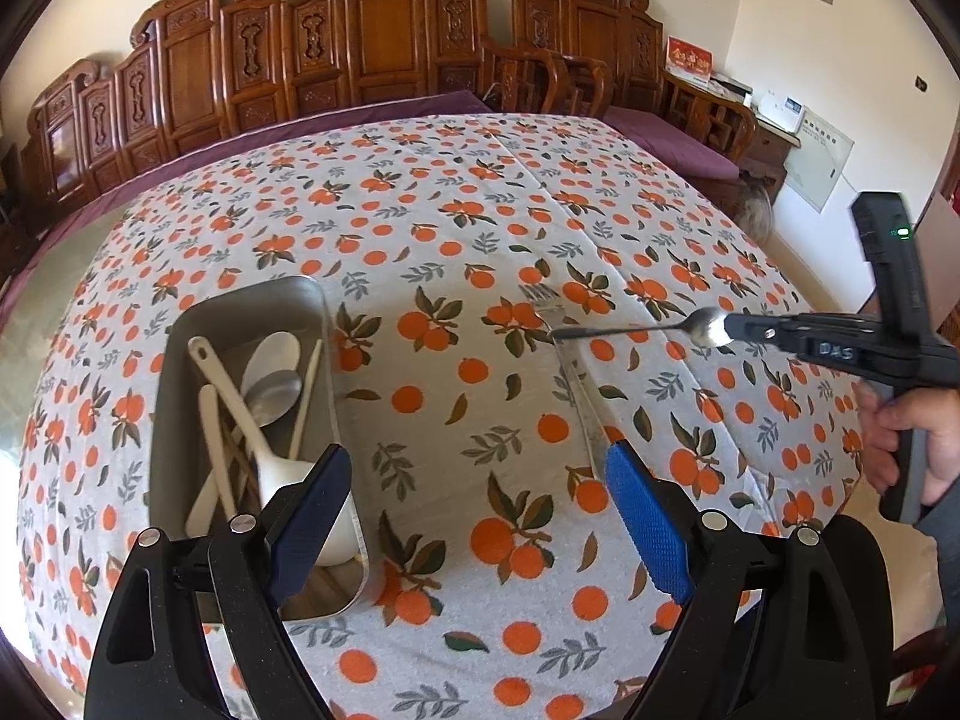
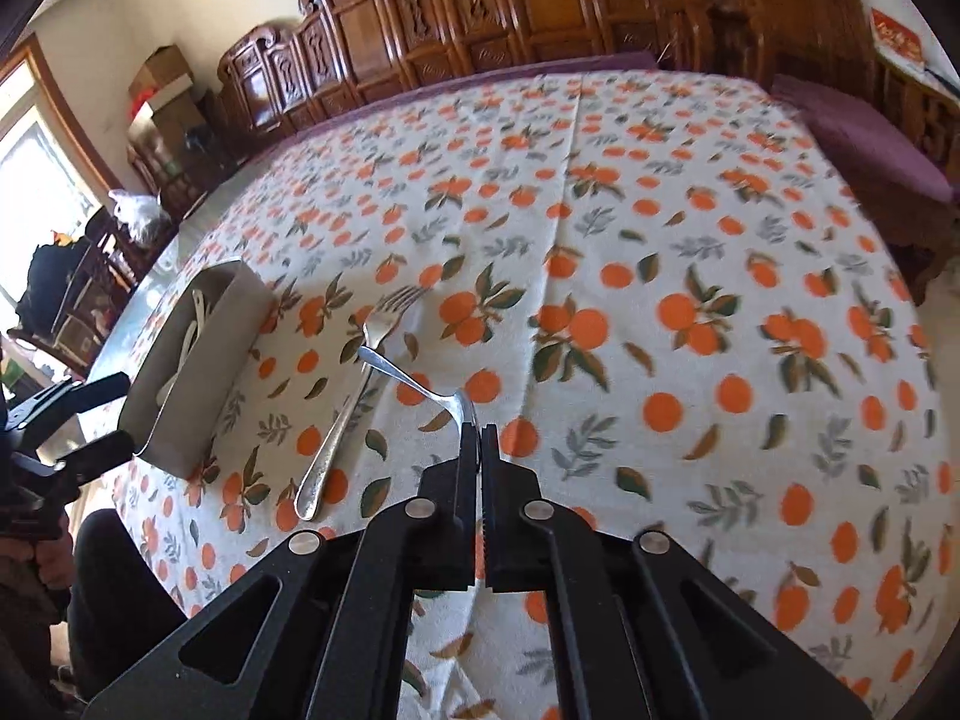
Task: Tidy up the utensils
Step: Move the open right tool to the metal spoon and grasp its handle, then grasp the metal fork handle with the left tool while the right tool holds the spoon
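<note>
Some spoons lie in the metal tray (image 1: 180, 330). The right gripper (image 2: 478, 429) pinches 1 metal spoon (image 2: 414, 381); the fork (image 2: 354, 384) waits. The left gripper (image 1: 480, 510) gapes empty.

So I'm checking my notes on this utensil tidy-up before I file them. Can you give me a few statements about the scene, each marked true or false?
1. The right gripper is shut on a metal spoon, gripping it at the bowl end. True.
2. The fork is already in the metal tray. False: it lies on the orange-print tablecloth, beside the tray.
3. The left gripper holds a white spoon. False: it is open and holds nothing.
4. The tray holds white spoons and a metal one. True.
5. The held spoon rests flat on the cloth. False: it is lifted, above the fork.
</note>
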Tool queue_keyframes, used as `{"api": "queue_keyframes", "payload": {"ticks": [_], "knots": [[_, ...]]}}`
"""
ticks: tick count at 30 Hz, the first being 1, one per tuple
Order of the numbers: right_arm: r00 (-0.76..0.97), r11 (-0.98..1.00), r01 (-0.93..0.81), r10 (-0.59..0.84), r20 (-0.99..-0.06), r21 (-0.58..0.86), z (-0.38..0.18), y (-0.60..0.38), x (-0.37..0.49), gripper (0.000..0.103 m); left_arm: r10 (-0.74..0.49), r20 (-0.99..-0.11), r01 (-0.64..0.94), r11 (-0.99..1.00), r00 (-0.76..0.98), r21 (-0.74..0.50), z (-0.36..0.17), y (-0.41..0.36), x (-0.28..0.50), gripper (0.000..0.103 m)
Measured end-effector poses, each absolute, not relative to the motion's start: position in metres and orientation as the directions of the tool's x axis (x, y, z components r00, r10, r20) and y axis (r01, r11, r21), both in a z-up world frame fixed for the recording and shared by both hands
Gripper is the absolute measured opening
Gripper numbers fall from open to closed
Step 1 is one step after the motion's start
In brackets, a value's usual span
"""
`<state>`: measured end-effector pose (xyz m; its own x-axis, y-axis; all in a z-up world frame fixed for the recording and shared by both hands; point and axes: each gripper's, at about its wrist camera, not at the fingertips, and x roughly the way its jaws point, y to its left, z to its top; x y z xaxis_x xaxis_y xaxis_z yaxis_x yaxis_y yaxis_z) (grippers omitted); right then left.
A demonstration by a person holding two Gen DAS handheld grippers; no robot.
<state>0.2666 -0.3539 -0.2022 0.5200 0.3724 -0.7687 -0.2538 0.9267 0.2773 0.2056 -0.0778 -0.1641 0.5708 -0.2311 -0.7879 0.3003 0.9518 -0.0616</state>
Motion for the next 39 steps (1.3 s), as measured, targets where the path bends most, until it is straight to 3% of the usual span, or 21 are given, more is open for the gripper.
{"api": "queue_keyframes", "payload": {"ticks": [15,20,25,28,35,37,39], "knots": [[0.608,0.954,-0.128,0.291,-0.739,0.271,-0.201,-0.414,0.262,0.002,-0.227,-0.824,0.341,0.939,0.518,-0.045,-0.197,-0.134,0.255,0.083],[0.604,0.956,-0.110,0.281,-0.746,0.270,-0.207,-0.420,0.263,0.002,-0.233,-0.843,0.358,0.932,0.485,-0.052,-0.213,-0.154,0.279,0.068],[0.601,0.957,-0.098,0.275,-0.750,0.272,-0.211,-0.423,0.265,0.002,-0.244,-0.858,0.366,0.928,0.452,-0.071,-0.226,-0.166,0.299,0.043],[0.595,0.956,-0.097,0.279,-0.753,0.278,-0.214,-0.423,0.265,0.002,-0.243,-0.865,0.363,0.929,0.439,-0.077,-0.233,-0.170,0.308,0.034],[0.588,0.953,-0.103,0.288,-0.755,0.283,-0.216,-0.421,0.266,0.002,-0.241,-0.862,0.349,0.934,0.447,-0.079,-0.239,-0.172,0.319,0.023],[0.587,0.953,-0.108,0.290,-0.756,0.282,-0.216,-0.419,0.266,0.002,-0.238,-0.861,0.346,0.935,0.449,-0.079,-0.239,-0.171,0.321,0.012],[0.584,0.954,-0.114,0.291,-0.758,0.279,-0.217,-0.415,0.265,0.002,-0.251,-0.861,0.345,0.934,0.443,-0.095,-0.239,-0.171,0.324,0.009]]}}
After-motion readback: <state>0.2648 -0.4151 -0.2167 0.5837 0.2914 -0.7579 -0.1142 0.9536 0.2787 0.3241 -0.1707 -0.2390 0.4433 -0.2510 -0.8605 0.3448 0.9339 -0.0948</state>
